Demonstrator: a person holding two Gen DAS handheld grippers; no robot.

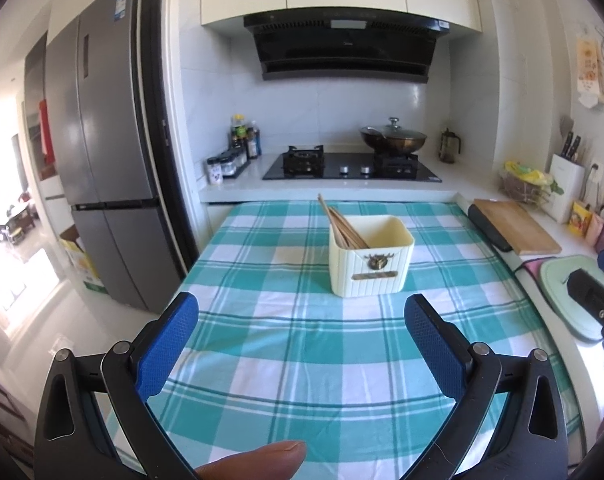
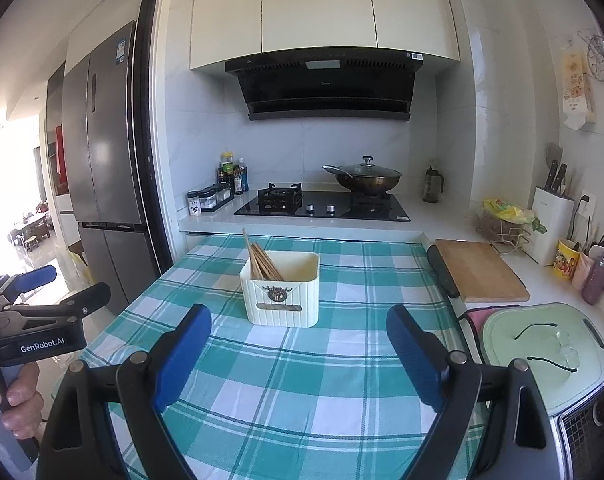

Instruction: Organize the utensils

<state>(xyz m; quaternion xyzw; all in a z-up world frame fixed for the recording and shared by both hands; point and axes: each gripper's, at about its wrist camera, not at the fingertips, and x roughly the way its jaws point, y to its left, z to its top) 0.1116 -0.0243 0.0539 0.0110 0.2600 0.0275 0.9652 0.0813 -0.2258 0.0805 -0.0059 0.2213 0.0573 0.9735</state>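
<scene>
A cream ribbed utensil box (image 1: pixel 371 258) stands upright on the teal checked tablecloth (image 1: pixel 286 340); it also shows in the right wrist view (image 2: pixel 281 289). Several wooden chopsticks (image 1: pixel 339 224) lean in its left side, also visible in the right wrist view (image 2: pixel 262 262). My left gripper (image 1: pixel 302 312) is open and empty, held short of the box. My right gripper (image 2: pixel 300 322) is open and empty, also short of the box. The left gripper's body (image 2: pixel 42 320) shows at the left of the right wrist view.
A gas hob (image 2: pixel 321 204) with a lidded wok (image 2: pixel 363 178) lies behind the table. A wooden cutting board (image 2: pixel 479 268) and a pale green board (image 2: pixel 541 348) lie to the right. Condiment jars (image 2: pixel 212 196) stand at the back left. A fridge (image 1: pixel 102 152) stands at the left.
</scene>
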